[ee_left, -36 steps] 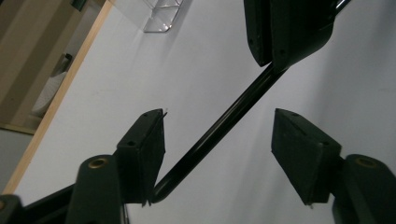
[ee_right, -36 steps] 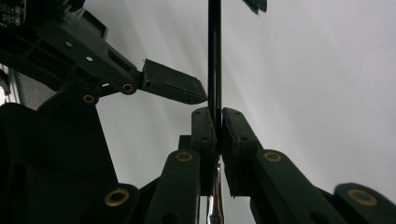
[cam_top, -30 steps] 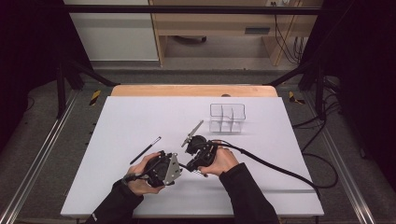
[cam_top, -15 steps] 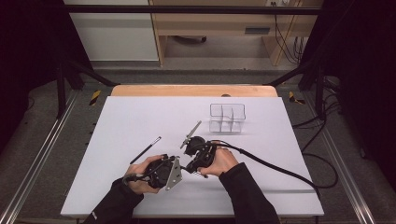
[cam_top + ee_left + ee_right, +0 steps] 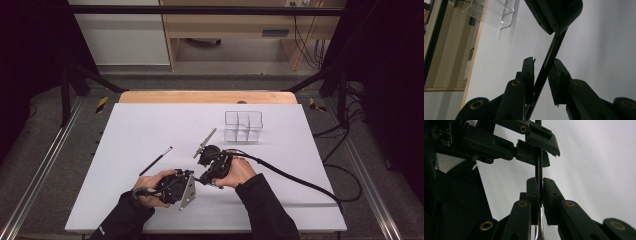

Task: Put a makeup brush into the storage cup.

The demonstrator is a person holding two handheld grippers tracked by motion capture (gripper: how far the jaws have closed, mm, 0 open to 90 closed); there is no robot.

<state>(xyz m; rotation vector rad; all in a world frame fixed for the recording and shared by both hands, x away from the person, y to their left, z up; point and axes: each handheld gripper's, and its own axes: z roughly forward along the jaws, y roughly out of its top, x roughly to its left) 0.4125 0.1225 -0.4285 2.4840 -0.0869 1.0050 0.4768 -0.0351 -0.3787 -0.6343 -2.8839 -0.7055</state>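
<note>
**One stick between two pairs of jaws**

The black stick (image 5: 538, 167) is off the desk (image 5: 150, 125), held in the air just before the person, and its long axis is what matters here. It runs straight out along the jaws of the right gripper (image 5: 540, 182), and its silvery part lies back between the arms of that gripper. These jaws are closed firmly on it, with the pads pressing from both sides.

A little further along the same stick comes the left gripper (image 5: 543, 62), which meets it from the side. In the left gripper view the stick crosses the gap between the jaws at a slant. These jaws have just been closing around it. A thin slit of light remains beside one pad (so I judge that they do not clamp it yet).

The two grippers are almost touching, so both hands are equally near. If the next move is a pull, I think it should go along the axis of the stick, each hand away from the other.

Further out, a second dark pen (image 5: 156, 161) lies on the desk to the left, and a clear box with compartments (image 5: 243, 125) stands well apart at the far side
</note>
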